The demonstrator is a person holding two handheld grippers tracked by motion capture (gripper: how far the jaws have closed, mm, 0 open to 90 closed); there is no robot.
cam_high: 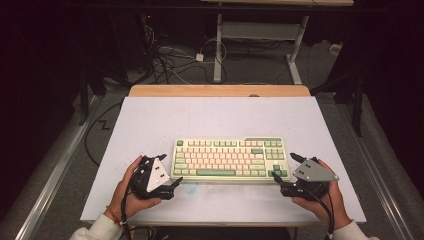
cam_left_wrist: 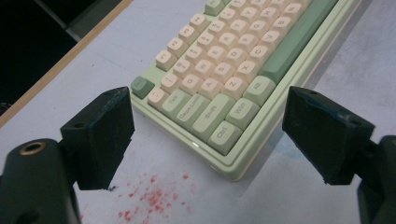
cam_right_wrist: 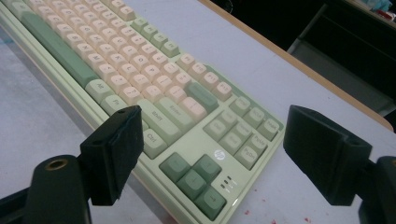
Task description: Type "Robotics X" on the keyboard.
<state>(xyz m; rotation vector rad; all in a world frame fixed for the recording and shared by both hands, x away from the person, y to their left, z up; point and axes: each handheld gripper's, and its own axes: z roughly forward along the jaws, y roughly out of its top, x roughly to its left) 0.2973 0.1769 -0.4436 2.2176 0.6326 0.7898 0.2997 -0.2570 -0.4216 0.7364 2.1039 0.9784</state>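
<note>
A pale green keyboard with cream and green keys lies flat on the white table top, near its front middle. My left gripper is open at the keyboard's left end; its jaws straddle the front left corner without touching it. At the opposite end my right gripper is open too, its jaws spread around the front right corner by the arrow keys. Nothing is held in either gripper. A hand grips each tool from below.
The white table top has red specks near the left gripper. A wooden strip runs along the far edge. Beyond it stand a desk frame and tangled cables on the floor.
</note>
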